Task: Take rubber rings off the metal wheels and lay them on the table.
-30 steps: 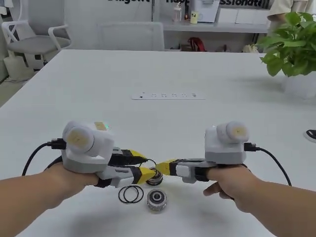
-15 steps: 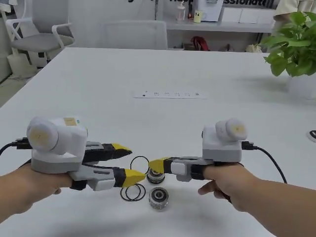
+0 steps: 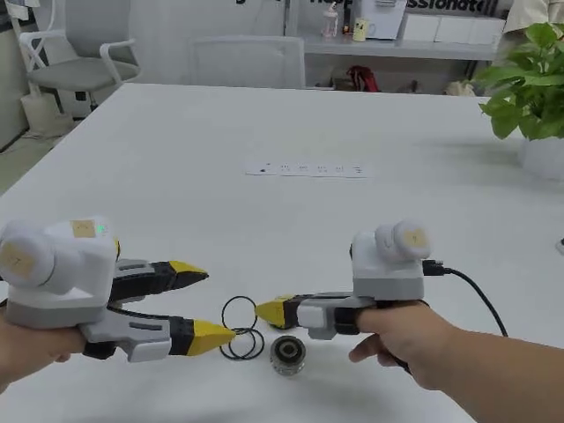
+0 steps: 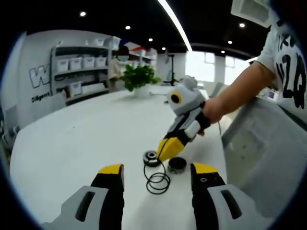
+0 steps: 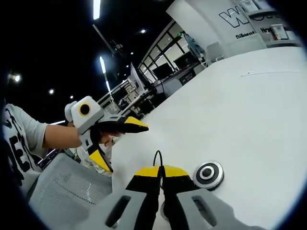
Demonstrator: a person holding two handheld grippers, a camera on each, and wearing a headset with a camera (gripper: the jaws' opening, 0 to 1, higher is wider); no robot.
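Two thin black rubber rings [image 3: 241,345] lie flat on the white worktop [image 3: 291,220], overlapping, just left of the silver metal wheel [image 3: 288,351]. R claw [image 3: 269,310], yellow-tipped, is pinched tight on a third black ring [image 3: 240,298], held upright above & left of that wheel. L claw [image 3: 201,303] gapes wide w/ nothing in it, further left of the wheel.

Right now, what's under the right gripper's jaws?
The right gripper pinches a thin black rubber ring, hanging. Below stand two silver metal wheels, one partly covered by its tips.
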